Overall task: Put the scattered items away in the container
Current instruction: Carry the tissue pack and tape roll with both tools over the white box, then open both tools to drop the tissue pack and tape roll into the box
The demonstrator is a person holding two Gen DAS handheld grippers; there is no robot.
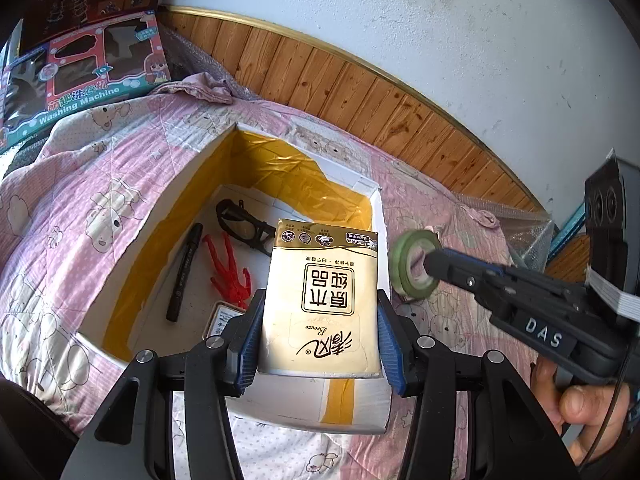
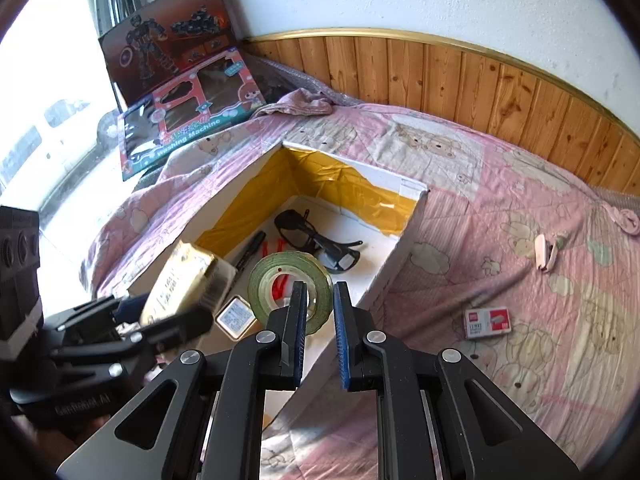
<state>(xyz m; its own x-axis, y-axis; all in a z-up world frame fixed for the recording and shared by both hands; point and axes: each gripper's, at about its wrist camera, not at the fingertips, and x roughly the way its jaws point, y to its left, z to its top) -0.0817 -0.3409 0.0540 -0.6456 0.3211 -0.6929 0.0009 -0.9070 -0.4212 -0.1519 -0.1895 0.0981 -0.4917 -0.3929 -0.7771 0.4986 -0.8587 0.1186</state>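
My left gripper (image 1: 320, 300) is shut on a cream tissue pack (image 1: 320, 280) and holds it above the near end of the white box with yellow-taped inner walls (image 1: 180, 208). Black glasses (image 1: 244, 220), a black marker (image 1: 184, 272), a red plastic piece (image 1: 228, 268) and a small white packet (image 1: 224, 316) lie on the box floor. My right gripper (image 2: 320, 300) is shut on the rim of a green tape roll (image 2: 272, 268), which hangs over the box's (image 2: 400, 256) near right side. The left wrist view shows that roll (image 1: 400, 276) just right of the tissue pack.
A small red-and-white staple box (image 2: 488, 322) and a pink stapler (image 2: 546, 258) lie on the pink quilt to the right of the box. Two toy boxes (image 2: 192, 120) lean at the far left by the window. A wood-panelled wall (image 2: 440, 80) runs behind the bed.
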